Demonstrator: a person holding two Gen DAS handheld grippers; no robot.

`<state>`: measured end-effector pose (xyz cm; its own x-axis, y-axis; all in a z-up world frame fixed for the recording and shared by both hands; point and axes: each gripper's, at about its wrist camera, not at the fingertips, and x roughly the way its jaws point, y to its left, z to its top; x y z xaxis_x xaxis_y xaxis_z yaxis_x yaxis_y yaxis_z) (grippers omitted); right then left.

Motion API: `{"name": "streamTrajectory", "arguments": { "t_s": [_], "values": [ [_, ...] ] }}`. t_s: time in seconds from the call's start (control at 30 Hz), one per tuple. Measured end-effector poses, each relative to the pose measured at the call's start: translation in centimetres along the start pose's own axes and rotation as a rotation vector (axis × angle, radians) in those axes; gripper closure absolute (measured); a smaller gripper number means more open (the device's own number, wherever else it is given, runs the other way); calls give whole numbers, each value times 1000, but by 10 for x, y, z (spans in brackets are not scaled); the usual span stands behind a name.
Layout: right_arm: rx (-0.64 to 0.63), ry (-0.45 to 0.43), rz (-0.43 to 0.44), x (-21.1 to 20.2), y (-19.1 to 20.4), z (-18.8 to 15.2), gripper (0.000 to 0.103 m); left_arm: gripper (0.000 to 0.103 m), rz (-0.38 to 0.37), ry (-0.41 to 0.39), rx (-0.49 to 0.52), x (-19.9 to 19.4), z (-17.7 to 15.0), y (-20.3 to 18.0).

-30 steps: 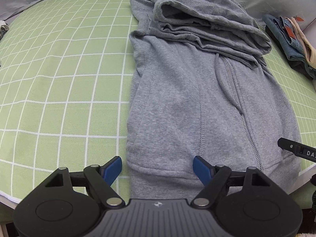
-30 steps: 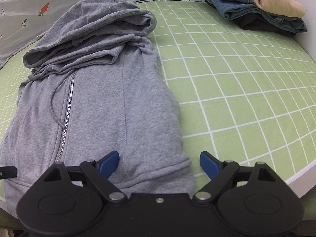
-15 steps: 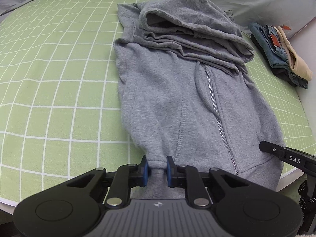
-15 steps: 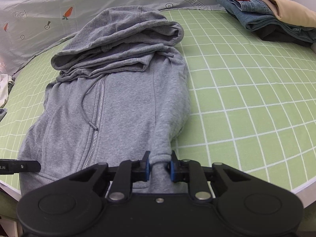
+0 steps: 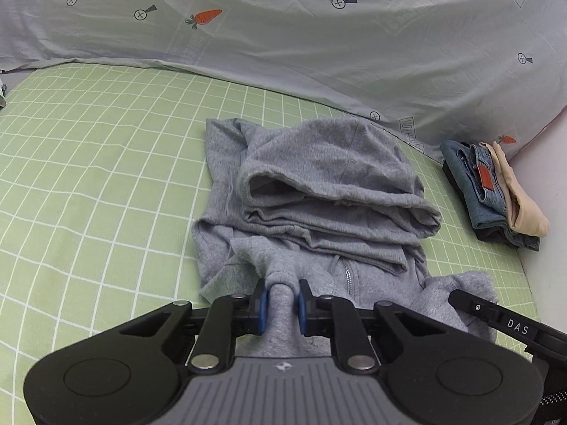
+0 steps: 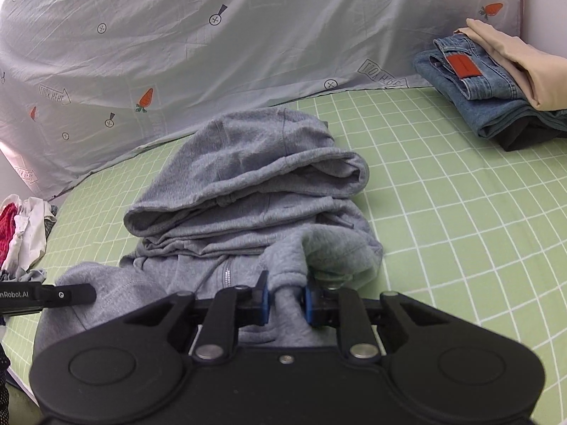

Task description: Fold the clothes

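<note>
A grey zip hoodie [image 5: 329, 177] [image 6: 255, 177] lies on the green checked sheet [image 5: 88, 177], hood and sleeves folded over its chest. My left gripper [image 5: 281, 299] is shut on the hoodie's left bottom hem, which is bunched between the blue pads. My right gripper [image 6: 287, 295] is shut on the right bottom hem the same way. Both hem corners are lifted off the sheet and drawn toward the hood, so the lower body folds up. Each gripper's tip shows at the edge of the other's view.
A stack of folded clothes [image 5: 492, 191] [image 6: 489, 81], blue jeans with a beige piece on top, sits at the right near the bed edge. A grey carrot-print cloth [image 5: 319, 35] rises behind the sheet. A heap of loose clothes [image 6: 21, 226] lies at the far left.
Both grippers went from open over the hem to shut on it. They have since risen and moved toward the hood, pulling the bottom of the hoodie up off the sheet.
</note>
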<state>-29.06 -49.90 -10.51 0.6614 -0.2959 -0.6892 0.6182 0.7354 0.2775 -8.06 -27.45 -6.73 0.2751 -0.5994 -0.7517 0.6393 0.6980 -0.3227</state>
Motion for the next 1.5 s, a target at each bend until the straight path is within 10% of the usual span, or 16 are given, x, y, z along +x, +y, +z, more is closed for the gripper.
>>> {"name": "streamTrajectory", "arguments": {
  "t_s": [0.6,0.8,0.97,1.5],
  "values": [
    [94,-1,-13,111,-13,103,84,86,18,-58,-136,84,111,30],
    [154,91,-17,156,-27,133,76,79,9,19,-257,132,141,54],
    [228,96,-20,170,-51,160,61,72,89,-77,-256,130,167,64],
    [174,-5,-116,140,-52,145,48,50,166,-82,-295,95,128,96]
  ]
}}
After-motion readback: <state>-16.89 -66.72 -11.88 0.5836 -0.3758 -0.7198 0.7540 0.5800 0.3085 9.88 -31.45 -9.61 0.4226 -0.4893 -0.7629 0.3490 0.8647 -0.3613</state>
